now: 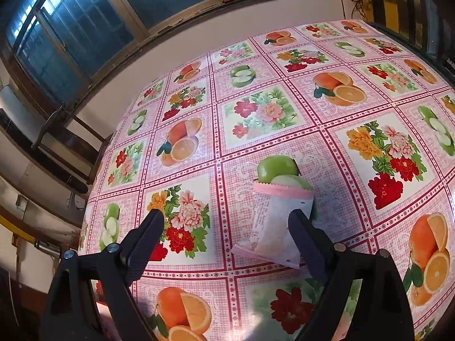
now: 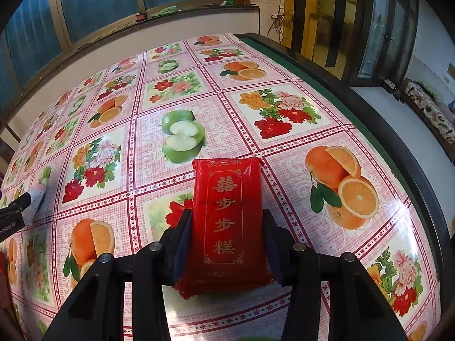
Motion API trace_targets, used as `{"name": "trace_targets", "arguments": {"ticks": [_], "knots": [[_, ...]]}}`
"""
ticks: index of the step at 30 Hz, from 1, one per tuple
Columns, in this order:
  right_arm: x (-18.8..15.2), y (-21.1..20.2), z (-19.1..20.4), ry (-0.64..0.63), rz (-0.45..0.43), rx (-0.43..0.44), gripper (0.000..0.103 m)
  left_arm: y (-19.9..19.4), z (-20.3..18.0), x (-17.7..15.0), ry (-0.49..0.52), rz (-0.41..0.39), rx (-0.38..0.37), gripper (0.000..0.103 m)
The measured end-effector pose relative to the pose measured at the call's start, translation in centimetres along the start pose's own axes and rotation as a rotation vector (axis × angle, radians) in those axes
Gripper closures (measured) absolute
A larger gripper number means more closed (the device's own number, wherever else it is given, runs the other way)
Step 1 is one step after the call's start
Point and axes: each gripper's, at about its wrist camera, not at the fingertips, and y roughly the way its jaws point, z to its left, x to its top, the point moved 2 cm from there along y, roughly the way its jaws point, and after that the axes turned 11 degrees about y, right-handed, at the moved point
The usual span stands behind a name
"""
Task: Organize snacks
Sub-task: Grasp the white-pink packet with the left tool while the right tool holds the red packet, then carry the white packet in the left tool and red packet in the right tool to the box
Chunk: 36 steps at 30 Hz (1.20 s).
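A red snack packet (image 2: 227, 216) with gold characters stands upright between the fingers of my right gripper (image 2: 227, 213), which is shut on its two long sides just above the fruit-print tablecloth (image 2: 284, 147). A white snack packet with pink edges (image 1: 277, 221) lies flat on the tablecloth (image 1: 256, 113). My left gripper (image 1: 226, 214) hangs over it, open wide. Its right finger (image 1: 305, 233) overlaps the packet's right edge and its left finger (image 1: 148, 227) stands well clear. The right wrist view shows the same white packet (image 2: 38, 197) at the far left, beside a left gripper finger (image 2: 15, 206).
The table's far edge runs along a white wall (image 1: 227, 28) under dark windows (image 1: 85, 28). A dark raised rim (image 2: 384, 130) bounds the table on the right. The left edge drops off near a metal rail (image 1: 51, 125).
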Motion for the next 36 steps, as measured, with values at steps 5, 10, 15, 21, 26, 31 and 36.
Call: {"name": "trace_targets", "arguments": {"ticks": [5,10,15,21,26,31,36], "knots": [[-0.2,0.1,0.5,-0.034,-0.011,-0.027,0.052,-0.4,1.4,0.4,0.032,-0.005,0.011,0.014],[-0.3,0.1,0.5,-0.036,-0.014,-0.031,0.052,0.1,0.5,0.5,0.058,-0.003,-0.023,0.014],[-0.3,0.1,0.6,-0.041,-0.021,-0.037,0.051,0.8,-1.3,0.2,0.073,0.009,-0.102,0.014],[-0.3,0.2,0.7,-0.043,-0.021,-0.037,0.051,1.6,-2.3,0.0,0.048,0.021,-0.162,0.014],[-0.3,0.2,0.7,-0.043,-0.022,-0.037,0.051,1.6,-2.2,-0.5,0.003,0.008,-0.241,0.028],[-0.3,0.1,0.8,-0.047,-0.026,-0.039,0.052,0.8,-3.4,-0.3,0.019,-0.012,-0.281,0.063],[-0.3,0.1,0.9,-0.053,-0.03,-0.039,0.053,0.2,-4.2,-0.5,0.018,-0.024,-0.279,0.065]]}}
